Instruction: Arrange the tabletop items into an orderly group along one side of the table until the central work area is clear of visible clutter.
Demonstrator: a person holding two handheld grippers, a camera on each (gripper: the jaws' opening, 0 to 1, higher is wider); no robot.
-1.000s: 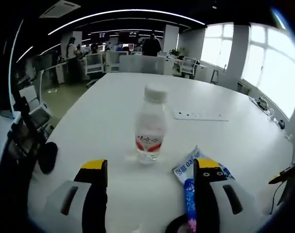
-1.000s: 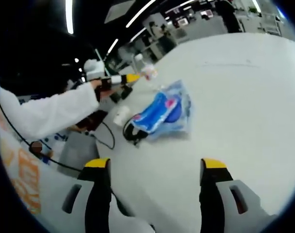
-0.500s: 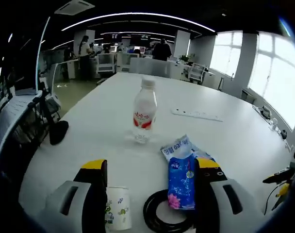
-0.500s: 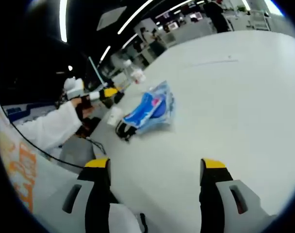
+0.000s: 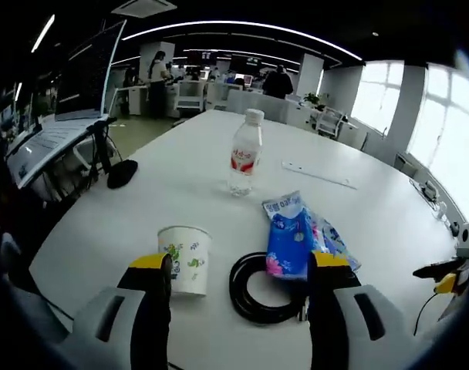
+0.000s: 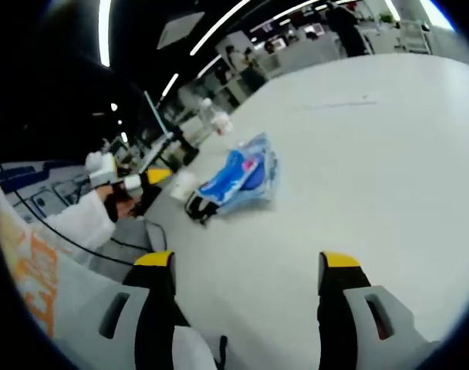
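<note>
On the white table [image 5: 180,177] stand a clear water bottle [image 5: 245,153] with a red label and a white paper cup [image 5: 184,260] with a printed pattern. A blue snack bag [image 5: 295,241] lies beside a coiled black cable [image 5: 261,287]. My left gripper [image 5: 238,274] is open, held back from the cup and coil, with nothing between its fingers. In the right gripper view the blue bag [image 6: 240,176], the cable [image 6: 197,206], the cup [image 6: 180,185] and the bottle [image 6: 217,118] lie far ahead. My right gripper [image 6: 246,270] is open over bare table, and the left gripper [image 6: 146,179] shows at left, held by a white-sleeved arm.
A white power strip [image 5: 318,175] lies beyond the bottle. A black mouse-like object [image 5: 122,173] sits near the table's left edge, with a laptop [image 5: 49,131] beyond. A small device [image 5: 458,258] is at the right edge. Office desks and people stand in the background.
The left gripper's camera has pulled back from the bottle, bringing the cup and cable coil fully into view. In the right gripper view the left gripper has drawn away from the items.
</note>
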